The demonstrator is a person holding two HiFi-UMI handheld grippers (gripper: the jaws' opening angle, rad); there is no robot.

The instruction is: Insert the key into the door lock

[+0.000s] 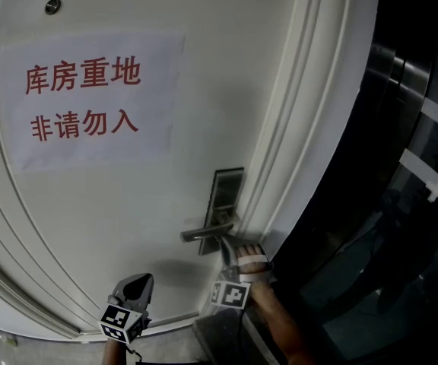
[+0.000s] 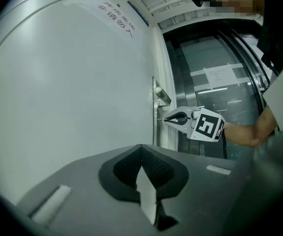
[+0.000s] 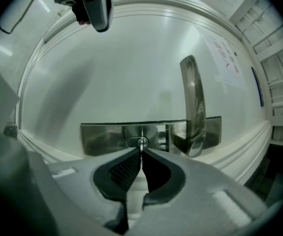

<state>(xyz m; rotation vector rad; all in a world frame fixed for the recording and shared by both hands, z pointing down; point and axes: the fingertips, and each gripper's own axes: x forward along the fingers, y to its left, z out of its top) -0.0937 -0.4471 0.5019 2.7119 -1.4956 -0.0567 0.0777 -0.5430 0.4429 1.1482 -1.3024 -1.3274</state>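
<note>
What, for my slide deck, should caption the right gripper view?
Right hand-held gripper, shut on the key, meets the keyhole.

Here's the white door (image 1: 128,226), and the steel lock plate (image 1: 227,194) sits at its right edge. A lever handle (image 1: 204,233) juts left from the plate's lower end. Up and left of the plate, a paper sign (image 1: 90,101) with red characters lies flat, with a small round metal fitting (image 1: 52,6) higher still.

1. Head view: looks steeply down from above onto the door (image 1: 166,204) and lock plate (image 1: 226,192).
2. Left gripper view: looks level along the door, farther back, toward the same plate.
3. Right gripper view: faces that plate squarely, very near.
</note>
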